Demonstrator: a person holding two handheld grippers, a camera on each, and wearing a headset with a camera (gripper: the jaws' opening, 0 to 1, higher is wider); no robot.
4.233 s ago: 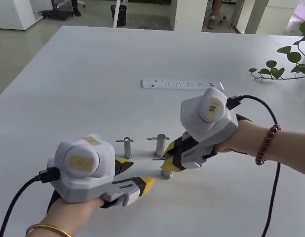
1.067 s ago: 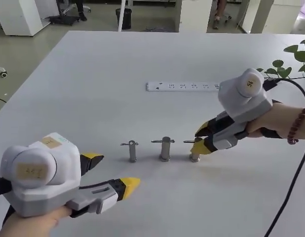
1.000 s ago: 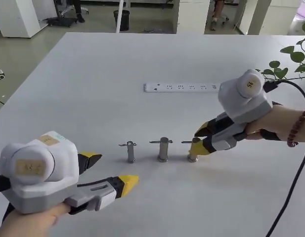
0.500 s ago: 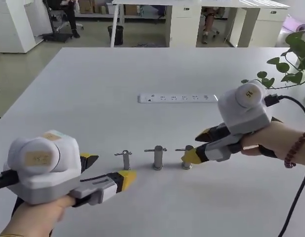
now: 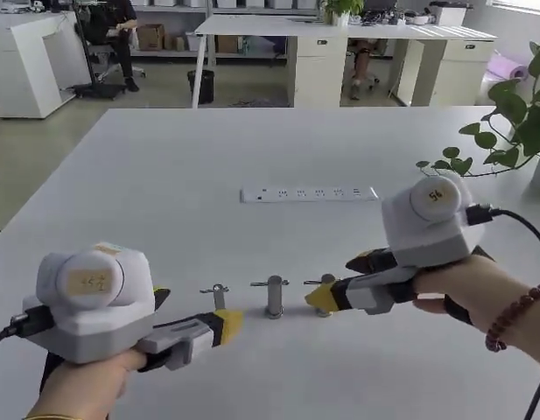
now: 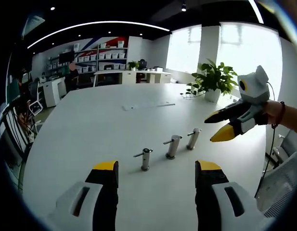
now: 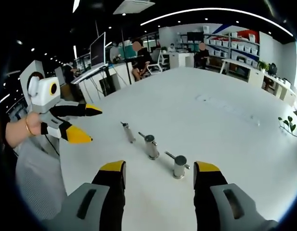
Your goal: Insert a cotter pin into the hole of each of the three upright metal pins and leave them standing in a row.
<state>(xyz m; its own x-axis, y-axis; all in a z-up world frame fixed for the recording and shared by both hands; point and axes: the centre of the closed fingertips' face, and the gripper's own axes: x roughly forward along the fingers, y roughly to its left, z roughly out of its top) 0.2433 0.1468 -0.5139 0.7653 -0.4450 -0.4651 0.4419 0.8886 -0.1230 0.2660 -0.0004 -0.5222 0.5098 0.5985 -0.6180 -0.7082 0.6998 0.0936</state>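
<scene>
**Right tongs backed off the row; three pins standing**

Your right tongs (image 5: 338, 278) have pulled back from the right pin (image 6: 193, 138), where their yellow tip sat a second ago. In the left gripper view they hang in the air off that end of the row, apart from the pin. In the head view the lower tip merely overlaps it. Their jaws are spread wide and grip nothing.

Your left tongs (image 5: 192, 311) are on your side of the row, off its left end and near the left pin (image 5: 219, 296) without touching it. They too are spread wide and hold nothing.

On the white tabletop (image 5: 164, 175), the left pin, the middle pin (image 5: 274, 297) and the right pin stand upright in a straight row, evenly spaced and apart from one another. Each has a cotter pin (image 5: 256, 283) through its top, lying crosswise and sticking out to one side.

Beyond the row, farther from you, a white power strip (image 5: 309, 193) lies flat and runs roughly parallel to the row. A leafy plant (image 5: 515, 114) reaches in past the right end of the row, at the tabletop's far edge.
</scene>
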